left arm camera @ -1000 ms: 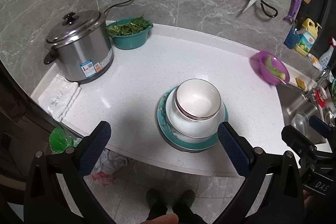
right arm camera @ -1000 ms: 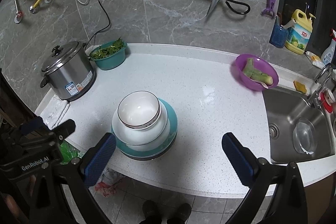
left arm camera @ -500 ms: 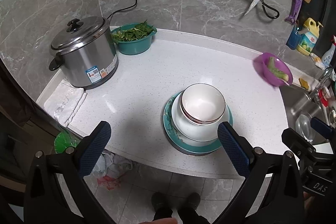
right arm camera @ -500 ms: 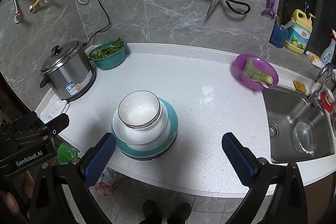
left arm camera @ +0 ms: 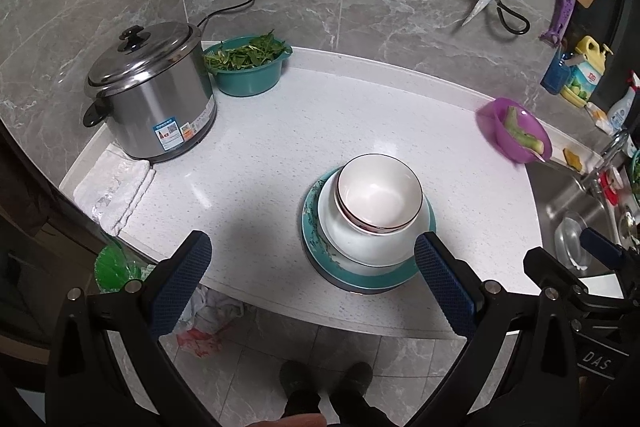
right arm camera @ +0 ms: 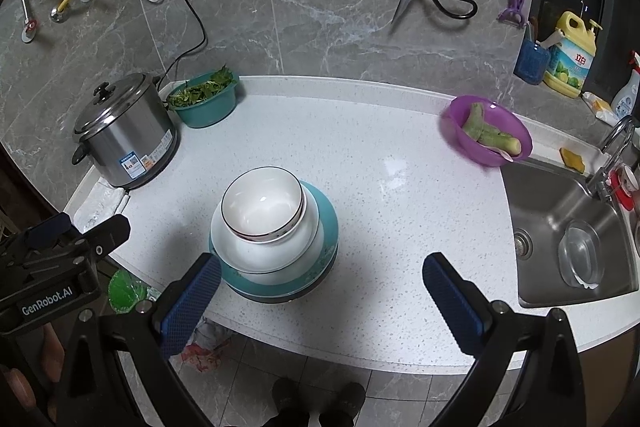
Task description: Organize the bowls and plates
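From the left wrist view, my left hand-held gripper (left arm camera: 310, 277) hangs released, its blue pads spread wide and holding nothing, pulled back over the front edge of the white bench (left arm camera: 360, 115). The stack (left arm camera: 370, 227) sits near that front edge, to the right of middle: a teal plate (left arm camera: 360, 277) at the bottom, a white bowl (left arm camera: 372, 247) on it, and a dark-rimmed bowl (left arm camera: 378, 197) nested on top, with another rim just showing beneath it. My right pad lines up just beside the plate's rim in this view, though I cannot tell whether it touches. As I judge it, the gathering is done, since I see no loose plate or bowl elsewhere on the bench. What may be left is moving the stack, if that is wanted. A steel pot (left arm camera: 152, 95) and a green basin of leaves (left arm camera: 248, 69) stand at the far left.

From the right wrist view, my right hand-held gripper (right arm camera: 320, 301) is likewise released and empty, jaws wide, with the stack at its left pad. The bowls look clean, glossy and dry, the top one sitting slightly off-centre toward the left of the plate but level. A purple basin (right arm camera: 486, 133) with vegetable pieces rests by the sink (right arm camera: 568, 235), where a clear glass dish (right arm camera: 580, 251) lies. I would not count either as part of the stack.
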